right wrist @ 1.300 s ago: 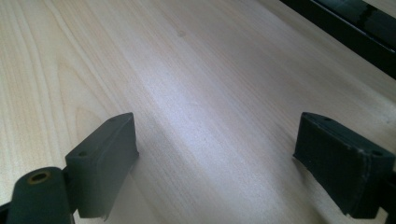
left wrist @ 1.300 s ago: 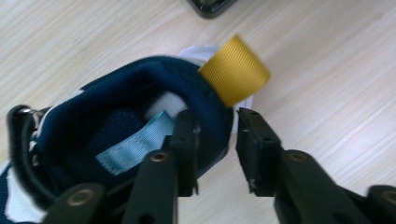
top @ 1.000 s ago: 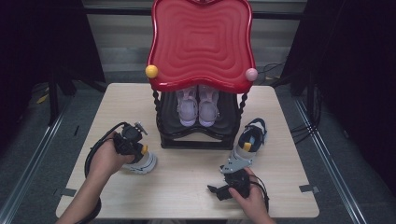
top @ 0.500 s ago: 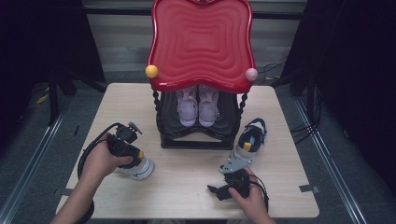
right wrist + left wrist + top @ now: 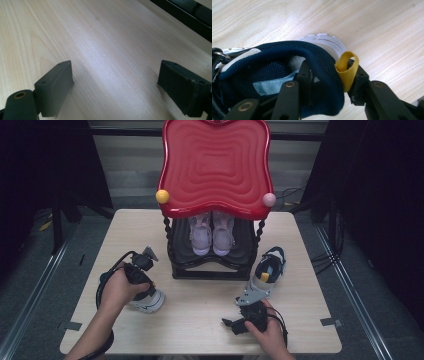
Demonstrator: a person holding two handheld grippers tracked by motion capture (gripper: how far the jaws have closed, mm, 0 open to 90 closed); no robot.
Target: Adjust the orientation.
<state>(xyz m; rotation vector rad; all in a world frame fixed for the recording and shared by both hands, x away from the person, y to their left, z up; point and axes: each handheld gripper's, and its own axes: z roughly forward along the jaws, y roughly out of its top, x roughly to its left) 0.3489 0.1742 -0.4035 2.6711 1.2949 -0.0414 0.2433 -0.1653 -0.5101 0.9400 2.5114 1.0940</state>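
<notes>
A navy shoe with a white sole [image 5: 149, 301] stands on the table at the near left. My left gripper [image 5: 143, 287] reaches down onto its heel. In the left gripper view, one jaw is inside the navy shoe [image 5: 274, 60] and the other is outside, against the yellow pull loop [image 5: 347, 67]. The jaws of my left gripper [image 5: 332, 73] have just been closing and now pinch the padded heel collar. A matching shoe [image 5: 265, 275] lies on its side at the right. My right gripper [image 5: 240, 322] rests low by that shoe's toe. The right gripper [image 5: 115, 85] is open over bare wood.
A black stand [image 5: 215, 265] at the table's middle carries a wavy red top [image 5: 215, 165] with a yellow ball [image 5: 162, 196] and a pink ball [image 5: 269, 199]. A pair of pale pink shoes [image 5: 212, 232] sits on its lower shelf. Cables trail from both grippers.
My left hand has shifted slightly to the left with the navy shoe. The right hand and the other shoe have stayed put.
</notes>
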